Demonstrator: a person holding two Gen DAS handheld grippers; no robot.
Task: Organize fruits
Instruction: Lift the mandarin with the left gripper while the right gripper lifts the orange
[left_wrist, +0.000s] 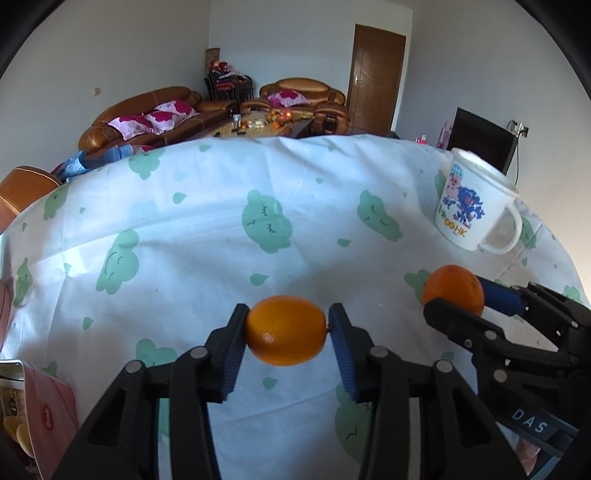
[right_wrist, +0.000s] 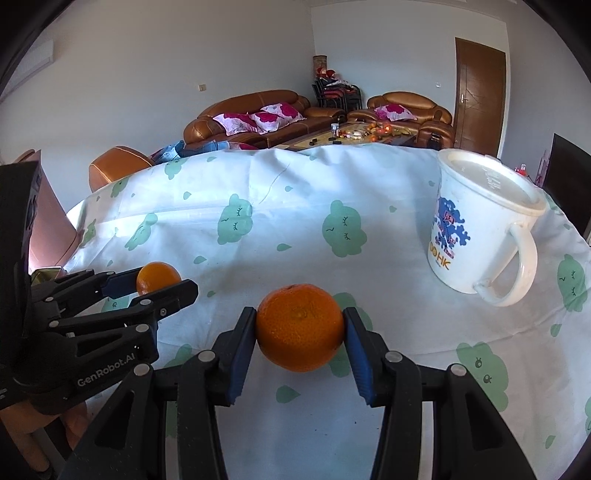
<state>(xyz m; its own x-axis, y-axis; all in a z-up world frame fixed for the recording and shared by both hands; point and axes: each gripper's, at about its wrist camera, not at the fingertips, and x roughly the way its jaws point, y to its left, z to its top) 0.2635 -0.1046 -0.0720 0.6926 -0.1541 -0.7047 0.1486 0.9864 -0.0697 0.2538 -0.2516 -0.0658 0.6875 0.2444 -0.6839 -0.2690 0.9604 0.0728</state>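
Leftmost, a pink snack packet (left_wrist: 55, 402) lay at the near edge of the table, partly cut off by the left wrist view, resting on the white tablecloth (left_wrist: 192, 236) printed with green cloud shapes. Next along, the left gripper (left_wrist: 287, 325) pointed down at the cloth with its blue-padded jaws narrowed onto a smooth oval orange (left_wrist: 286, 329); both pads pressed the fruit's sides, and the fruit sat just over the cloth, though whether it touched the cloth could not be told. Just beside it to the right, the right gripper (right_wrist: 300, 325) was likewise clamped on a rounder orange (right_wrist: 299, 326) with a dimpled skin, its pads tight against both flanks, and here too contact with the cloth could not be judged. The two grippers were near each other and apart, each holding its own fruit. Farther right and toward the back of the table stood a white plastic mug (right_wrist: 484, 225) with a blue cartoon print, upright, its lid on and its handle turned to the right, well apart from both fruits. Behind the table were brown leather sofas (right_wrist: 258, 114) with pink cushions and a brown door (right_wrist: 478, 96)
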